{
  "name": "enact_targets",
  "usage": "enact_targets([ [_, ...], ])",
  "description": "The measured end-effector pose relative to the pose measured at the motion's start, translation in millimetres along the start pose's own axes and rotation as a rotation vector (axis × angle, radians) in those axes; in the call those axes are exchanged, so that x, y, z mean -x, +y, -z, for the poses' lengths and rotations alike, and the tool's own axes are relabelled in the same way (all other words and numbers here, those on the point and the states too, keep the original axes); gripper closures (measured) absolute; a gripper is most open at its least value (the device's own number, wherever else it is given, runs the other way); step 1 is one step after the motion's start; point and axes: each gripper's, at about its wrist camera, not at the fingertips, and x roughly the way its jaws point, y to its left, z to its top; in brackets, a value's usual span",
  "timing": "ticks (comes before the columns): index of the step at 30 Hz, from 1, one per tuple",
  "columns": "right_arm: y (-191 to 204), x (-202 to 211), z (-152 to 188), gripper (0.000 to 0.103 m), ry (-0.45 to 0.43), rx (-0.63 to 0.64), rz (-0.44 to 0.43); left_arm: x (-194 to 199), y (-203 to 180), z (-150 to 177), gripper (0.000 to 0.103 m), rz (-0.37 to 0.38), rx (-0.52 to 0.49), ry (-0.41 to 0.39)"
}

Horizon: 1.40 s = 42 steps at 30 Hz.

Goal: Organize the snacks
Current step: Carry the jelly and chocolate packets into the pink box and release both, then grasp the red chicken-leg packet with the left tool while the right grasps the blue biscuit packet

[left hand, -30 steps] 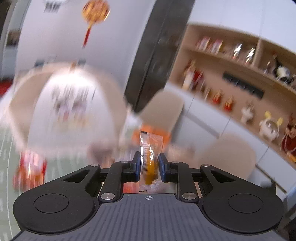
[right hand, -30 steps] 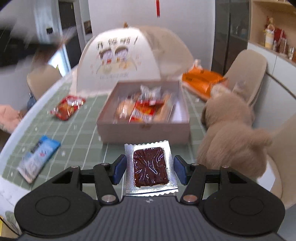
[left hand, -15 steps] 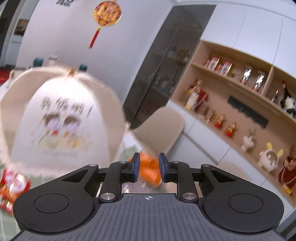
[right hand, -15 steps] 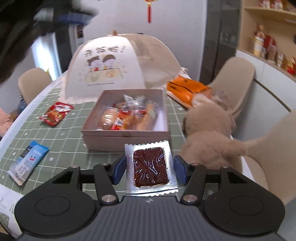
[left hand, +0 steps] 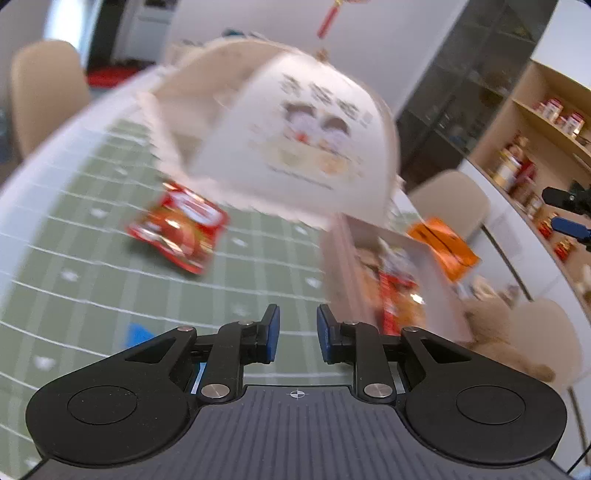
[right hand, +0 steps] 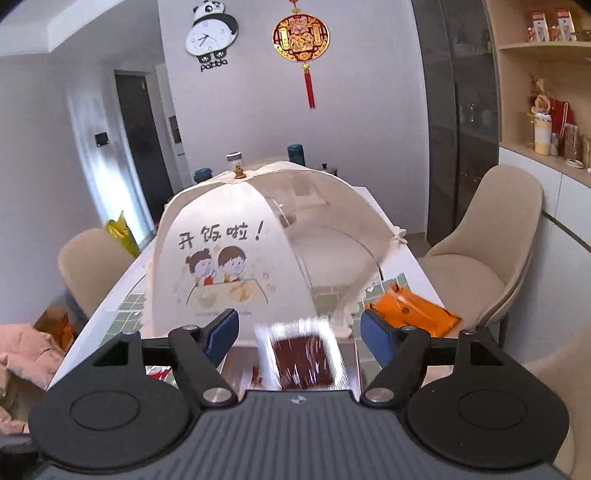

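1. Brown snack pkt (right hand: 301,356), silver crimped edge: between the right gripper (right hand: 299,330) fingers, clear gap each side, neither pad touching; blurred. Long axis runs away from cam, toward the food cover (right hand: 258,251). Jaws have just been opening, pkt loose between them.
2. Left gripper (left hand: 297,330): fingers closed to a narrow gap, nothing held; green grid table (left hand: 92,280) shows through.
3. Box (left hand: 391,288) w/ snacks, right of left gripper; red pkt (left hand: 177,230) flat on table, left of box, open cloth around it. Orange bag (right hand: 410,312) near table's right edge.
4. Writing: cover reads "开饭啦!"; wall clock (right hand: 210,31) reads "panda". Pkt labels unreadable.
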Motion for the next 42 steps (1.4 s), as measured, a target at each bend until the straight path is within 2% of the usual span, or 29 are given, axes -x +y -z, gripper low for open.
enact_targets([
  [3, 8, -16, 4, 0.029, 0.043, -0.020, -0.024, 10, 26, 3, 0.078, -0.086, 0.029, -0.019],
  [6, 23, -38, 23, 0.029, 0.121, -0.035, -0.085, 8, 51, 13, 0.078, -0.141, 0.085, 0.030],
  [9, 53, -68, 44, 0.029, 0.215, 0.002, -0.116, 5, 65, 24, 0.078, -0.145, 0.099, 0.074],
  [13, 111, -116, 67, 0.029, 0.329, 0.035, -0.187, 10, 75, 28, 0.078, -0.120, 0.095, 0.090],
  [16, 154, -156, 79, 0.029, 0.398, 0.006, -0.230, 18, 81, 35, 0.078, -0.118, 0.077, 0.089],
  [19, 193, -200, 89, 0.029, 0.452, -0.077, -0.240, 31, 90, 44, 0.078, -0.129, 0.073, 0.093],
  [21, 215, -228, 94, 0.029, 0.459, -0.129, -0.256, 40, 98, 49, 0.078, -0.126, 0.091, 0.093],
  [23, 240, -254, 97, 0.028, 0.426, -0.109, -0.236, 48, 108, 55, 0.078, -0.114, 0.117, 0.091],
  [27, 286, -309, 111, 0.028, 0.424, 0.087, -0.130, 56, 123, 62, 0.078, -0.099, 0.149, 0.078],
  [29, 294, -323, 117, 0.024, 0.436, 0.154, -0.102, 56, 128, 64, 0.078, -0.102, 0.156, 0.087],
  [31, 295, -320, 118, 0.024, 0.433, 0.197, -0.112, 55, 132, 66, 0.078, -0.107, 0.154, 0.095],
  [33, 288, -310, 119, 0.029, 0.465, 0.224, -0.168, 54, 134, 68, 0.078, -0.109, 0.161, 0.101],
  [34, 282, -303, 120, 0.037, 0.478, 0.243, -0.190, 53, 134, 69, 0.078, -0.109, 0.164, 0.105],
  [36, 266, -287, 128, 0.040, 0.508, 0.235, -0.229, 48, 134, 70, 0.078, -0.103, 0.158, 0.117],
  [37, 258, -278, 132, 0.045, 0.526, 0.224, -0.246, 45, 132, 71, 0.078, -0.098, 0.150, 0.127],
  [38, 251, -266, 137, 0.057, 0.528, 0.232, -0.253, 41, 130, 71, 0.078, -0.093, 0.139, 0.137],
  [40, 242, -239, 149, 0.062, 0.530, 0.291, -0.248, 35, 126, 71, 0.078, -0.081, 0.122, 0.148],
  [42, 233, -215, 160, 0.063, 0.541, 0.324, -0.260, 30, 123, 68, 0.078, -0.069, 0.117, 0.148],
])
